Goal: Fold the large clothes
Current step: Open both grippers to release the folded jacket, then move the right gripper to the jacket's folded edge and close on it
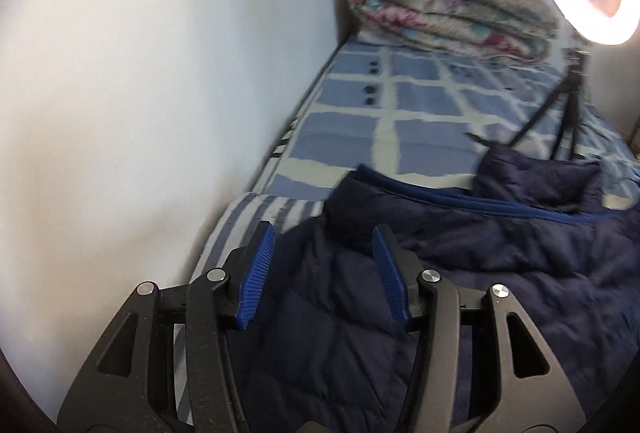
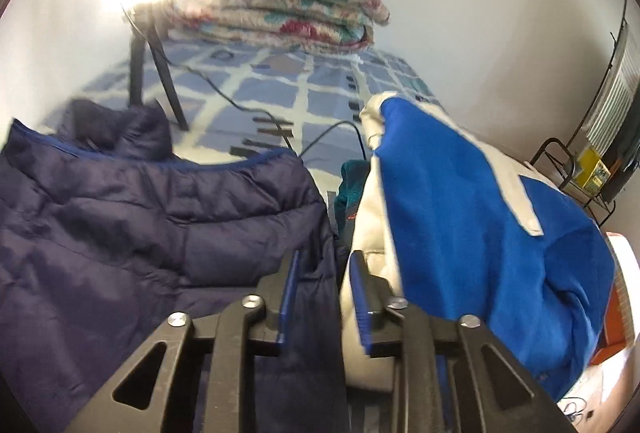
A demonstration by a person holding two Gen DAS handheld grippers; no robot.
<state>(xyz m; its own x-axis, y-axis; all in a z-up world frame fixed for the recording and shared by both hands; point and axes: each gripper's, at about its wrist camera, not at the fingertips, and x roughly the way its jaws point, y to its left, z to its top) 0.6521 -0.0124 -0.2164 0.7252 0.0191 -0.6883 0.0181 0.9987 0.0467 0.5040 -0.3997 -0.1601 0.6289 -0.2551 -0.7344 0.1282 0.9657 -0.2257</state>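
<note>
Now, jacket (image 1: 460,273): hem edge toward 6 o'clock.
Left gripper (image 1: 324,253): released, above jacket.
Right gripper (image 2: 324,269): parted, astride jacket's edge.
Bed (image 1: 400,113): bare toward 12 o'clock.

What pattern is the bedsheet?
Blue squares with a white grid on the bedsheet, clearest in the left wrist view.

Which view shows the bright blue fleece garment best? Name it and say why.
The right wrist view: the bright blue fleece garment, with its pale trim, fills the right side, heaped beside the navy puffer jacket. The left wrist view shows none of it, only the puffer jacket on the checked bedsheet.
</note>
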